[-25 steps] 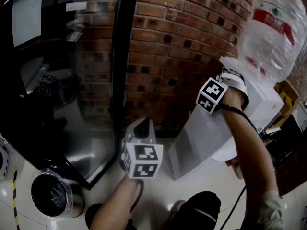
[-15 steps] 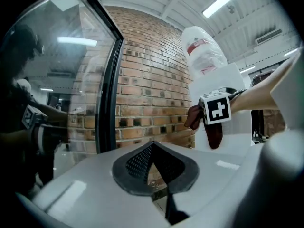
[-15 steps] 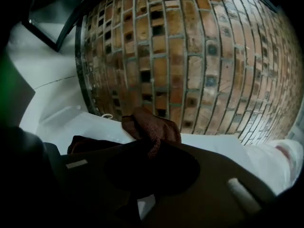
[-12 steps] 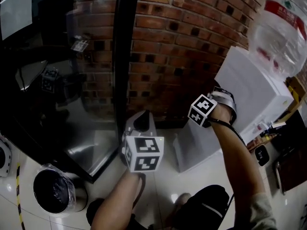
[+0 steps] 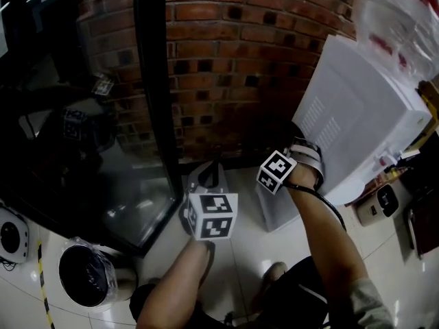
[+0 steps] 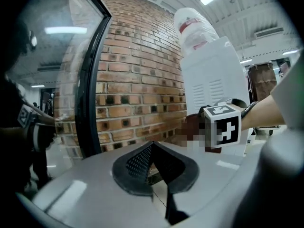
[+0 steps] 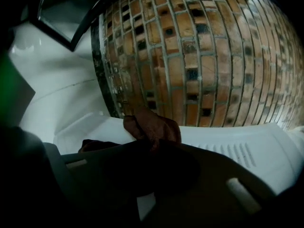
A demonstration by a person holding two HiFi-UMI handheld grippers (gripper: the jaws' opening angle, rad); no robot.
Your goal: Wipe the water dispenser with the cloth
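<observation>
The water dispenser [image 5: 363,115], a white cabinet with a clear water bottle [image 5: 401,19] upended on its top, stands against a curved brick wall [image 5: 240,60]. A brown cloth [image 7: 152,127] lies bunched against the dispenser's vented side panel. The right hand-held gripper [image 7: 149,151] has its jaws clamped on the cloth, which sticks out past their tips onto the white panel. In the head view this gripper sits low on that same side of the dispenser, its marker cube [image 5: 276,171] turned away from the cabinet.

The left hand-held gripper [image 6: 152,148] is near the dispenser but apart from it, out from the vented side. Its jaws are pressed together with nothing between them, and it points towards the brick wall.

Further from the dispenser on that side, a black-framed glass door [image 5: 154,115] meets the wall. Beyond it, well apart from the dispenser, a lined bin [image 5: 86,274] stands on the glossy tiled floor [image 5: 240,252].
</observation>
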